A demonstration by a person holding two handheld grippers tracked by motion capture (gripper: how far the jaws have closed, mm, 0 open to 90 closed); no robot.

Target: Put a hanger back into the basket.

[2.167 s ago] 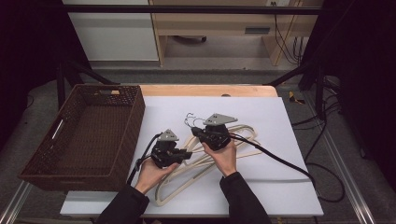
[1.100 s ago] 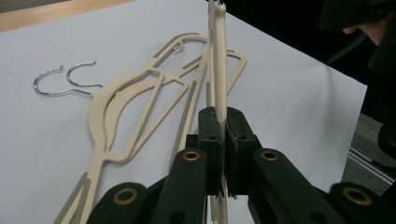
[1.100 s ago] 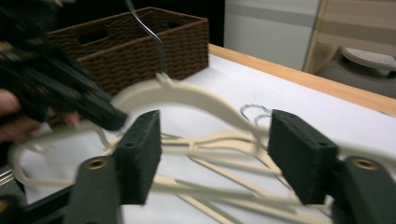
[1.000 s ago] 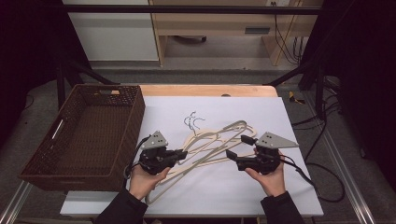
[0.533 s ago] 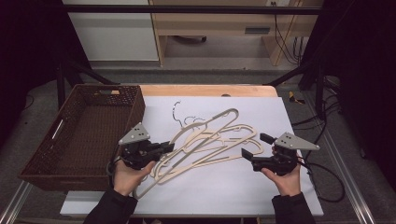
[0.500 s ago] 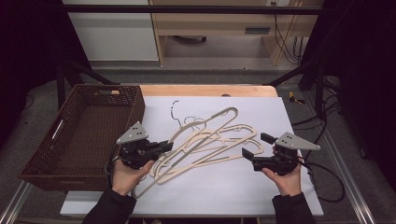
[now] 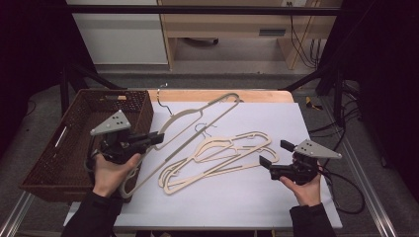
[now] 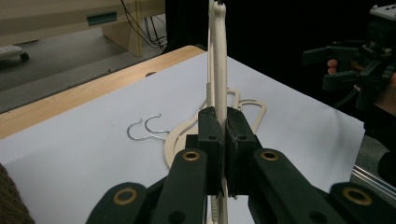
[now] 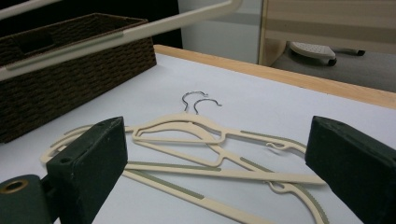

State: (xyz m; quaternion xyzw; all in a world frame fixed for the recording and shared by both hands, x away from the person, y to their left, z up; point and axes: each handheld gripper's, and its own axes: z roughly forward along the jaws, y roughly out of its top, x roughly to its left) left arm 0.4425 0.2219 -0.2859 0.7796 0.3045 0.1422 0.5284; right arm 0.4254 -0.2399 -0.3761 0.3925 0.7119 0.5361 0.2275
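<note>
Two cream plastic hangers are lying mid-sheet, blocking the centre. The brown wicker basket is walling the left edge. Bare white table sheet is lying open along the near side.

Black long sleeves are worn on both forearms. Each black gripper, left and right, is topped by a grey three-cornered plate dotted with holes; brass-ringed pivots are seen on the jaws, and a black cable is trailed from the right one.
</note>
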